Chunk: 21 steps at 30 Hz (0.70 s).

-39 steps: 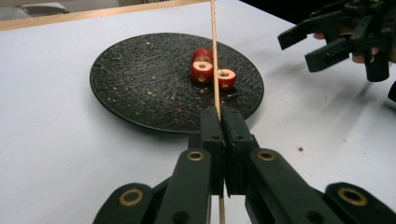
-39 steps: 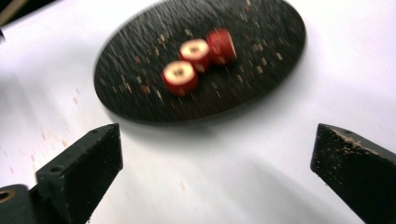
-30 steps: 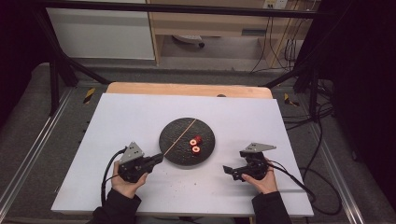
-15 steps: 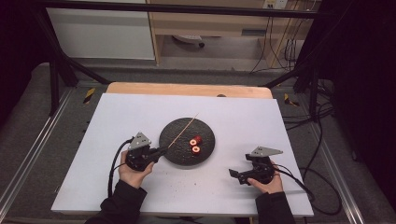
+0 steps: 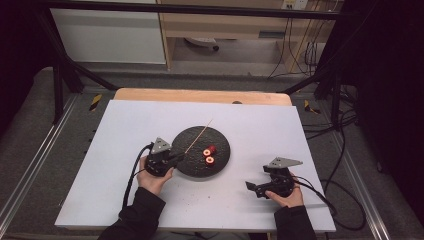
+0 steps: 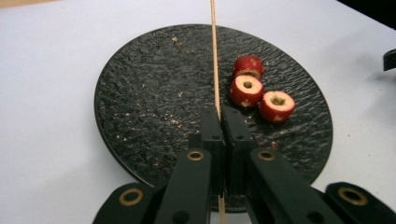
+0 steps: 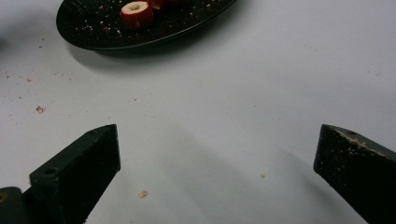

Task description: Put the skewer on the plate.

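Threading next: left claw (image 6: pixel 219 119) is clamped on the skewer (image 6: pixel 214 56) over the black plate (image 6: pixel 140 93), right claw (image 7: pixel 217 172) gapes idle above the table (image 5: pixel 260 125), so keep the stick level and aim at a cored fruit's (image 6: pixel 246 90) hole.

Three cored red fruits (image 6: pixel 246 90), one skewer (image 6: pixel 214 56), one plate (image 6: pixel 140 93)

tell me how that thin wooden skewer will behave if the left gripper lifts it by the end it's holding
The skewer looks long and very thin, so it is probably light yet may bend or snap. The left gripper, shut on one end, leaves most of it unsupported, so the tip may wobble. It passes close beside the red fruit pieces.
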Each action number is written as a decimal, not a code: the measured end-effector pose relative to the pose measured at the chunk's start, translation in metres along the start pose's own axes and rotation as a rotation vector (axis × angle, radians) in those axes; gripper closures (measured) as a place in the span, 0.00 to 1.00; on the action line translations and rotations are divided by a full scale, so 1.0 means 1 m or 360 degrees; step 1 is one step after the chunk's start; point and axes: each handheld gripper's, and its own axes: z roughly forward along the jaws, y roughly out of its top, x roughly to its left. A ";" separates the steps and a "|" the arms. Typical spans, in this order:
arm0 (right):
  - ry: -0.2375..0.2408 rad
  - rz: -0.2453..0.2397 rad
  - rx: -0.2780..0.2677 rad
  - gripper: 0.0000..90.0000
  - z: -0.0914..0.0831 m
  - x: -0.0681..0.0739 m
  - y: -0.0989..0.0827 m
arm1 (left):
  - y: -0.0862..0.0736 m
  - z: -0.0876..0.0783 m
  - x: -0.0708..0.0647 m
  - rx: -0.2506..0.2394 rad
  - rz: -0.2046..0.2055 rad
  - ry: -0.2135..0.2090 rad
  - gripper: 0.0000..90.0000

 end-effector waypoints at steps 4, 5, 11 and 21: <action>0.0003 -0.0006 -0.0012 0.02 -0.001 0.000 0.000 | -0.001 0.009 -0.004 0.0036 0.0010 0.0036 0.98; 0.0002 -0.0005 -0.0012 0.02 -0.002 0.000 0.000 | -0.002 0.011 -0.006 0.0051 0.0020 0.0049 0.98; 0.0006 0.0007 -0.0008 0.02 -0.001 -0.001 0.000 | -0.004 0.021 -0.012 0.0130 0.0045 0.0119 0.98; 0.0001 0.0004 -0.0007 0.02 -0.001 -0.001 -0.001 | -0.007 0.031 -0.014 0.0198 0.0050 0.0159 0.98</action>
